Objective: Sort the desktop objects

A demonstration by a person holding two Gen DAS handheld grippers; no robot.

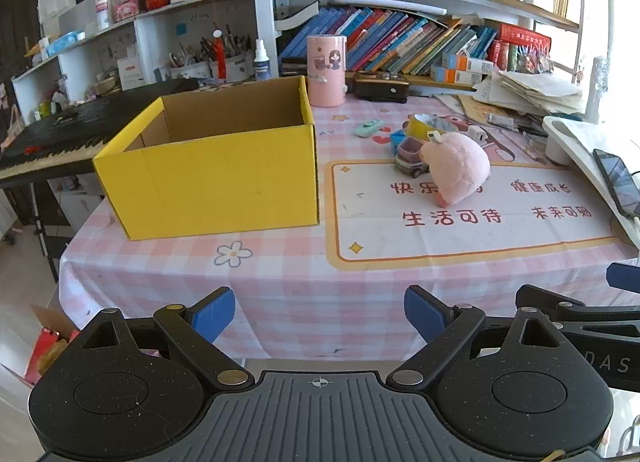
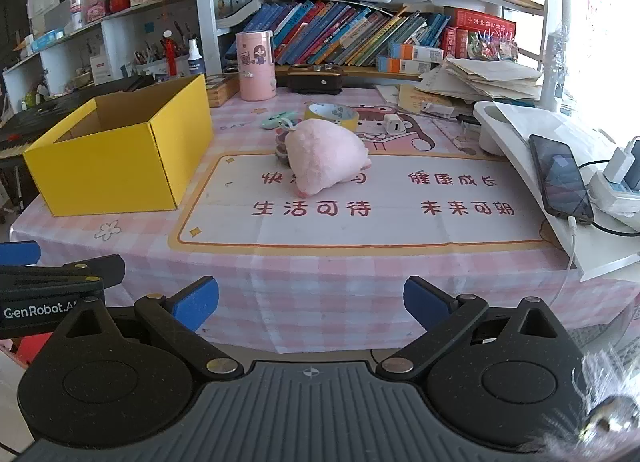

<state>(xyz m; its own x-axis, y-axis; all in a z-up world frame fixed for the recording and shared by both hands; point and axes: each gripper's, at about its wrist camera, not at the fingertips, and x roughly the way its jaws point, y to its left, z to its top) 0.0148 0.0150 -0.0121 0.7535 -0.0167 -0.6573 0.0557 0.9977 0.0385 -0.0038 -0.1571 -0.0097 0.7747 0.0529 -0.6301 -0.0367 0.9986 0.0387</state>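
Clearly, in the left wrist view, the left gripper (image 1: 319,312) was held back off the near edge of the table (image 1: 280,294), its blue pads spread wide with nothing between them, which looked like a ready pose before any pick. A yellow box (image 1: 216,178) stood open-topped on the table's left part, probably set there as the bin for sorting. Right of it a pink plush toy (image 1: 460,168) lay on the printed mat (image 1: 472,230), touching a small toy car (image 1: 408,160), with a tape roll (image 1: 424,124) and a mint-green item (image 1: 370,128) behind. Red Chinese characters on the mat read 生活可待.

From the right wrist view, the right gripper (image 2: 311,304) likewise hung short of the table, pads wide apart and empty. "GenRobot.AI" was legible on the left gripper's body at the left edge. The plush toy sat mid-mat, covering part of the upper line of characters; a white charger (image 2: 393,125) lay beyond it and a phone (image 2: 560,180) rested on a white stand at the right.
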